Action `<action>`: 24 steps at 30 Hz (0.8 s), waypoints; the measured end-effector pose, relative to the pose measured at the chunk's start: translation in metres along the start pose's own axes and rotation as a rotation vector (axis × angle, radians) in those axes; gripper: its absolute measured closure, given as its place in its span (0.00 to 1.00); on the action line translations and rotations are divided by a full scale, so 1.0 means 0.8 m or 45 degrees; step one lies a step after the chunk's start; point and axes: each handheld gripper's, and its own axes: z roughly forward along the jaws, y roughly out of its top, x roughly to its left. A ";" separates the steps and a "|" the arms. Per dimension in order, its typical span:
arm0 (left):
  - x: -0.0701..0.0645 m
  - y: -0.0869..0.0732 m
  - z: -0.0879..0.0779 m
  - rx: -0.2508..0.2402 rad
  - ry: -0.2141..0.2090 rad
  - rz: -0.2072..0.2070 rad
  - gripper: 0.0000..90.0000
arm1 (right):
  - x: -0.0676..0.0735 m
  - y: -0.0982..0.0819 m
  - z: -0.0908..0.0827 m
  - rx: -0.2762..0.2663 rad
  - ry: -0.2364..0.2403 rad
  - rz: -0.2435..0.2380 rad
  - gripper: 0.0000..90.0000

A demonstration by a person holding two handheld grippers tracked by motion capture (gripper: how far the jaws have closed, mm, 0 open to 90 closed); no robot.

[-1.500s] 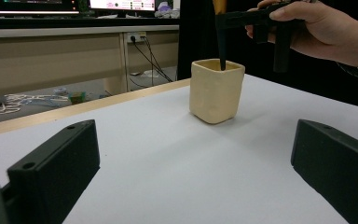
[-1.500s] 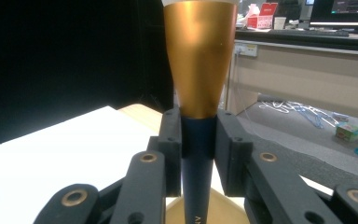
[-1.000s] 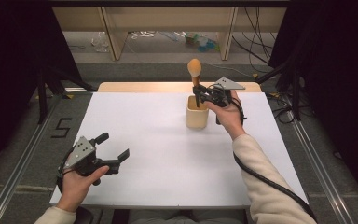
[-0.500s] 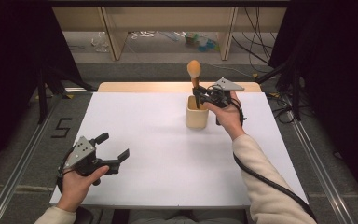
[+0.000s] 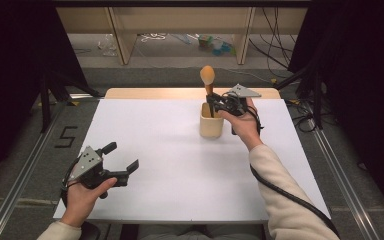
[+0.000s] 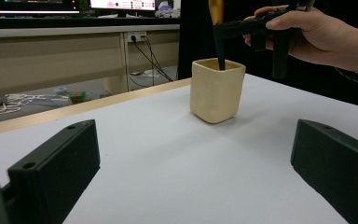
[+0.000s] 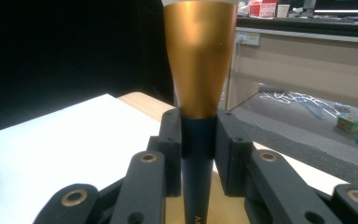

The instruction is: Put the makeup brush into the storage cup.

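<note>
A brush with a dark handle, a gold ferrule (image 7: 199, 60) and a tan rounded head (image 5: 207, 75) stands upright in a cream square cup (image 5: 211, 127) at the table's far middle. My right gripper (image 5: 211, 100) is shut on the dark handle just below the ferrule, right above the cup's rim; its pads (image 7: 171, 140) press the handle from both sides. My left gripper (image 5: 124, 155) rests near the front left corner, open, with nothing between its jaws. In the left gripper view the cup (image 6: 216, 91) stands ahead, with the brush handle (image 6: 220, 51) rising out of it.
The white table top (image 5: 155, 140) has a wooden strip (image 5: 150, 93) along its far edge. Metal rails run along both sides of the table. Beyond the far edge lie cables and small items on the floor under a bench.
</note>
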 end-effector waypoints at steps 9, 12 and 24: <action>0.000 0.000 0.000 0.001 0.001 0.000 0.01 | 0.000 -0.001 0.001 0.008 0.005 0.005 0.83; 0.000 0.000 0.000 0.001 0.000 0.000 0.01 | 0.000 -0.002 0.001 0.006 0.002 -0.005 0.83; 0.000 0.000 0.000 0.000 0.001 0.000 0.01 | -0.001 -0.004 0.001 0.024 -0.008 0.000 0.83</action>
